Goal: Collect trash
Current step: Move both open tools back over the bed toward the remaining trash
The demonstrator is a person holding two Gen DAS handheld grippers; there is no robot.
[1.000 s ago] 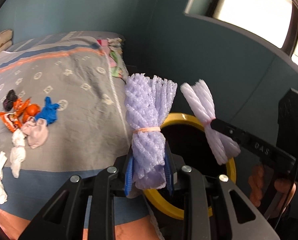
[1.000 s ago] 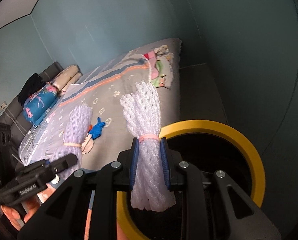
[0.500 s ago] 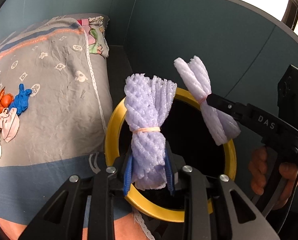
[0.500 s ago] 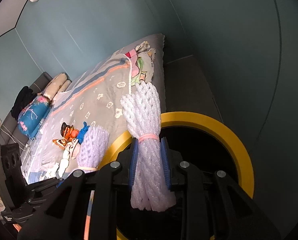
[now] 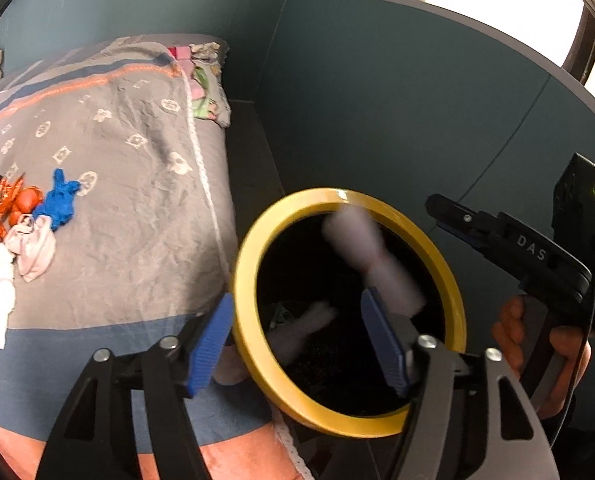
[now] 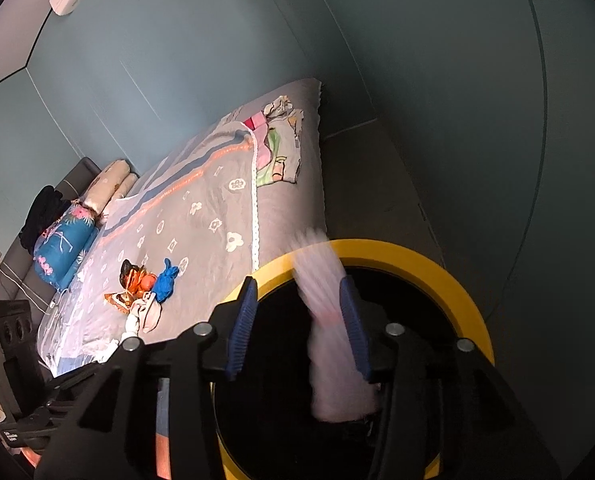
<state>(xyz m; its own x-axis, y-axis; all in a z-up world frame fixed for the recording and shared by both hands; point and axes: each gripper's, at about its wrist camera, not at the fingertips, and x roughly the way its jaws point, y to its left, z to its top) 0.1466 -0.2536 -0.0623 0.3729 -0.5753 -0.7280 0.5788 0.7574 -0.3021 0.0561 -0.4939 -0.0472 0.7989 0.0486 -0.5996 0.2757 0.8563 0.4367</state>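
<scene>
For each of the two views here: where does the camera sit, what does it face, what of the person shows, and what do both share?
Left wrist: on the left tongs, facing down at the yellow-rimmed bin; shows opening blue pads, right tongs, a hand.
Right wrist: on the right tongs, over the same bin; pads opening, blurred foam net between them.
Shared: bin, bed, trash pile.

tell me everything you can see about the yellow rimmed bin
The bin is round, with a glossy yellow rim that looks like plastic and a dark inside, black-lined as far as one can tell. It stands open, upright on the floor, close against the bed edge, near the blue wall. Two blurred white foam nets are dropping into it, below the opening tongs.
</scene>
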